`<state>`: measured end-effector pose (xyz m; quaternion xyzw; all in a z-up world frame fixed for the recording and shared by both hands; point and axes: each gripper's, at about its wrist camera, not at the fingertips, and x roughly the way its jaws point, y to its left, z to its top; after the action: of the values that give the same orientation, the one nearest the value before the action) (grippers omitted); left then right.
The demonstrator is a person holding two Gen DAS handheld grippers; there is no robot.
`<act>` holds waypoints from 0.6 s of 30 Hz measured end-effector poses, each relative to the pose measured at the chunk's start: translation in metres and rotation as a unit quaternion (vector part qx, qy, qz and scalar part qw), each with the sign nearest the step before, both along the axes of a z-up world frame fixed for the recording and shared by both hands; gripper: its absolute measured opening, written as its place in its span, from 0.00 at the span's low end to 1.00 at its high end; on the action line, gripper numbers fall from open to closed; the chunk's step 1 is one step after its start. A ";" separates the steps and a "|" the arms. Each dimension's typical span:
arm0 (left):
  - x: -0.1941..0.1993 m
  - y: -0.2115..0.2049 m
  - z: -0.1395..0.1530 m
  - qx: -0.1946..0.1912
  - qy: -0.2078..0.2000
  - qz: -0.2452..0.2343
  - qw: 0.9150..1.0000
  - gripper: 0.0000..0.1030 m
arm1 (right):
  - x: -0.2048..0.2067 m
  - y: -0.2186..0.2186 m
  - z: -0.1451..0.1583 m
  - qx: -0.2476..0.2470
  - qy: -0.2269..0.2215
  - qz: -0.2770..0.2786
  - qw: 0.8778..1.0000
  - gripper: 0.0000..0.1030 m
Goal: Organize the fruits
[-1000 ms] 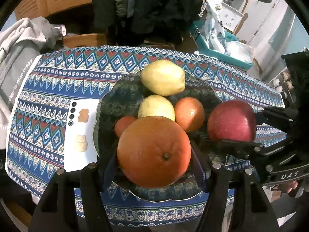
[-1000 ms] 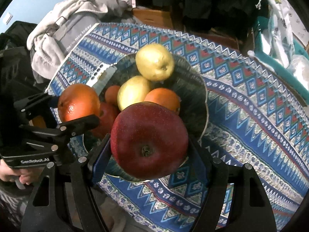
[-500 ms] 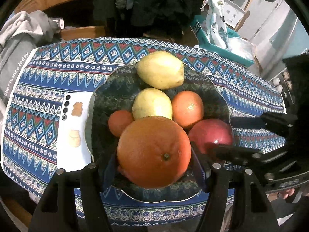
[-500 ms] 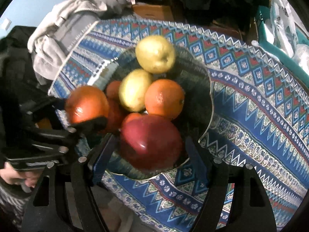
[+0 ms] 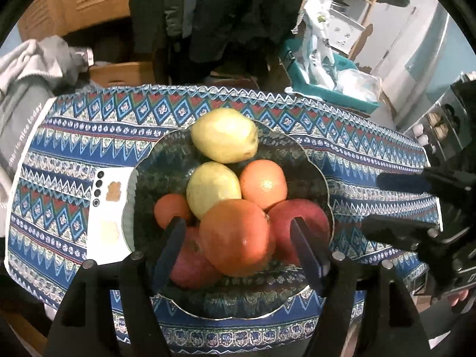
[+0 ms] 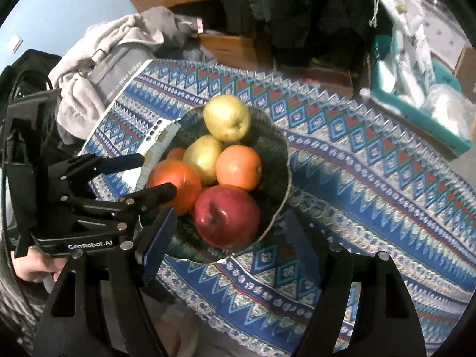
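A dark green bowl (image 5: 154, 160) on the patterned cloth holds several fruits. A big orange (image 5: 236, 236) rests on top of the pile, between the fingers of my left gripper (image 5: 237, 222). Its jaws are opening and the pads stand clear of the orange's sides. The red apple (image 6: 227, 217) lies at the bowl's near edge. My right gripper (image 6: 229, 214) hangs open above it, not touching. Behind them sit two yellow pears (image 5: 224, 135) (image 5: 212, 192), an orange (image 5: 263, 183) and a small orange (image 5: 171, 209). A second red fruit (image 5: 190, 264) lies partly under the big orange.
A white phone (image 5: 108, 208) lies against the bowl's left rim. Grey clothing (image 5: 26, 89) is heaped at the table's left end. A teal bin (image 5: 327, 89) with bags stands beyond the far edge. The blue cloth (image 6: 372, 193) stretches right of the bowl.
The orange and the apple, gripped above the bowl before, now lie in it. Both grippers have let go and drawn up and back.
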<state>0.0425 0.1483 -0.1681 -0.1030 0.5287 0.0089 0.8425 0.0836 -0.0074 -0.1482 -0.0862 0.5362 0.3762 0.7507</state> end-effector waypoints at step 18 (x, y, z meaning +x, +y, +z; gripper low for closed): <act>-0.040 -0.010 0.070 -0.007 -0.049 0.020 0.999 0.73 | -0.012 -0.046 0.079 0.037 -0.078 -0.066 0.994 0.79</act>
<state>0.0021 0.1386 -0.0982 -0.1196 0.4848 0.0169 0.8662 0.0718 -0.0530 -0.0688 -0.0519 0.4664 0.3379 0.8159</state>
